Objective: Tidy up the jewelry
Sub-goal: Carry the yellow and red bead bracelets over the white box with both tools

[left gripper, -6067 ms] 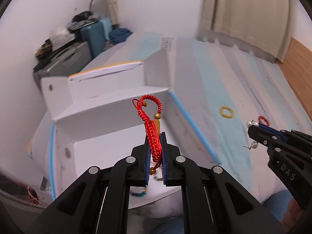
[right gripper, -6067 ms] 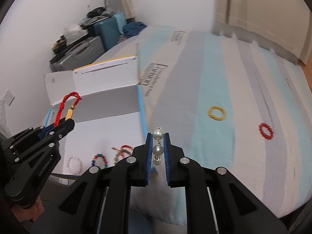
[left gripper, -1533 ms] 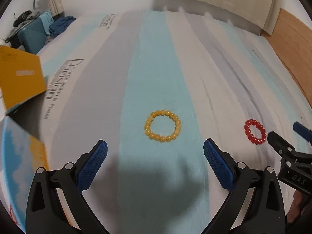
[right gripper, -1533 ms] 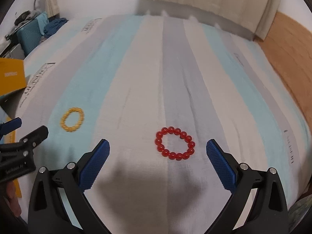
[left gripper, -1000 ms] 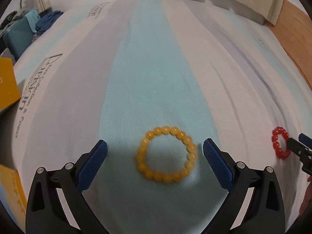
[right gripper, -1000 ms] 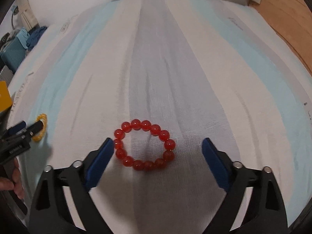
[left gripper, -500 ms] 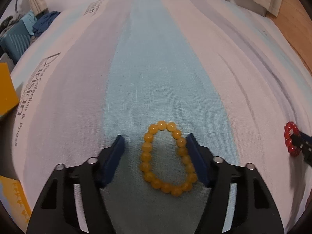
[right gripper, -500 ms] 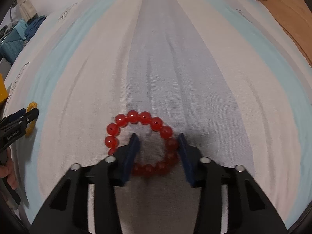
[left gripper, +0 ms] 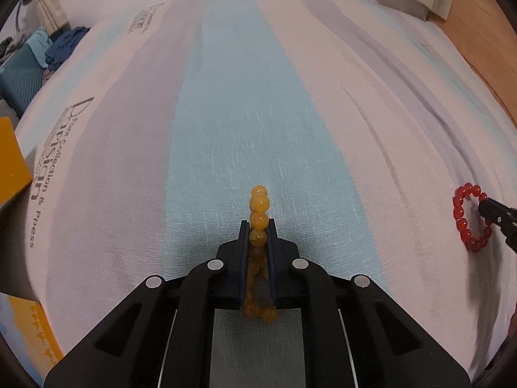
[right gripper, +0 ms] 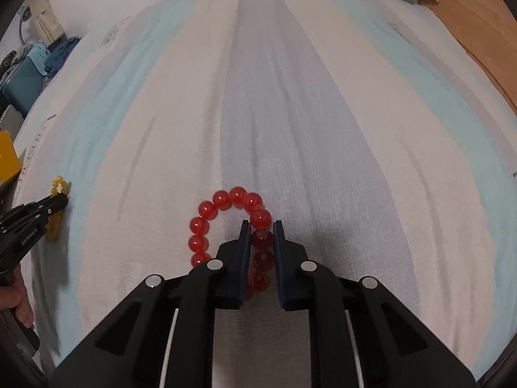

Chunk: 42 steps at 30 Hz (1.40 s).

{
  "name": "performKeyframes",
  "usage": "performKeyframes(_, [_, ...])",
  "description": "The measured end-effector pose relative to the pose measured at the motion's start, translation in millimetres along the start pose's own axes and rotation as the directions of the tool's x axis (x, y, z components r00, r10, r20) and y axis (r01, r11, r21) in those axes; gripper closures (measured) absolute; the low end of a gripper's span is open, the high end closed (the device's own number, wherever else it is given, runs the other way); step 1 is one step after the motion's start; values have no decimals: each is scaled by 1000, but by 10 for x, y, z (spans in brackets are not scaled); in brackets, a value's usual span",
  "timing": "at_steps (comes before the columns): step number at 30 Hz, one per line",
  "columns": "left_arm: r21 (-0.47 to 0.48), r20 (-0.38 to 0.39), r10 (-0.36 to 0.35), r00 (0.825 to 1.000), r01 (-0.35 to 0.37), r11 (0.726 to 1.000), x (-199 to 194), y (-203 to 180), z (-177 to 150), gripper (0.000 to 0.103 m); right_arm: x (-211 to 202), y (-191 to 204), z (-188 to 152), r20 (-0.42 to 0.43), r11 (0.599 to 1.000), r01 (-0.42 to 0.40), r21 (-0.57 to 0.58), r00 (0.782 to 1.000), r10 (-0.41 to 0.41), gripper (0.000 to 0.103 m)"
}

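My left gripper [left gripper: 258, 226] is shut on the yellow bead bracelet [left gripper: 258, 207], squeezed flat between the pads on the striped bed sheet [left gripper: 252, 123]. My right gripper [right gripper: 261, 228] is shut on the right side of the red bead bracelet [right gripper: 219, 207], which still lies on the sheet [right gripper: 274, 113]. The red bracelet also shows in the left wrist view [left gripper: 465, 216] with the right gripper's tip on it. The yellow bracelet shows in the right wrist view [right gripper: 58, 187] at the left gripper's tip.
An orange-yellow box flap [left gripper: 11, 158] sits at the left edge of the bed. A teal suitcase [left gripper: 16, 80] and blue clothes stand beyond the bed's far left. A wooden floor [right gripper: 478, 16] lies to the right.
Both grippers have closed from half open: the left onto the yellow bracelet, pinching it flat, the right onto the red bracelet's right side.
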<state>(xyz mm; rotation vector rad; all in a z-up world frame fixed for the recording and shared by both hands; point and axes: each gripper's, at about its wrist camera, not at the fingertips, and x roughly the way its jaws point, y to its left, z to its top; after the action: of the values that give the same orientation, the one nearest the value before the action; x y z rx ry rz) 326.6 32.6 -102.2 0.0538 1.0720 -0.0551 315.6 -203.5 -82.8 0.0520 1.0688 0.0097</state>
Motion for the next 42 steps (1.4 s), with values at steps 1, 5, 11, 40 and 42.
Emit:
performKeyframes(1, [-1, 4, -2, 1000, 2, 1000, -12, -3, 3, 94, -41, 13, 3, 10, 1000, -3, -2, 1000, 3, 90])
performKeyframes(5, [2, 9, -10, 1000, 10, 1000, -53, -41, -2, 94, -201, -27, -58, 33, 1000, -13, -6, 999, 14, 90])
performKeyframes(11, [6, 7, -21, 1000, 21, 1000, -62, -88, -10, 94, -297, 6, -51, 44, 1000, -22, -10, 999, 23, 90])
performKeyframes(40, [-8, 48, -10, 999, 10, 1000, -1297, -117, -363, 94, -1338, 511, -276, 77, 998, -46, -51, 996, 49, 90])
performKeyframes(42, [-16, 50, -10, 999, 11, 1000, -1395, -80, -403, 94, -1404, 559, -303, 75, 997, -48, -56, 996, 52, 90])
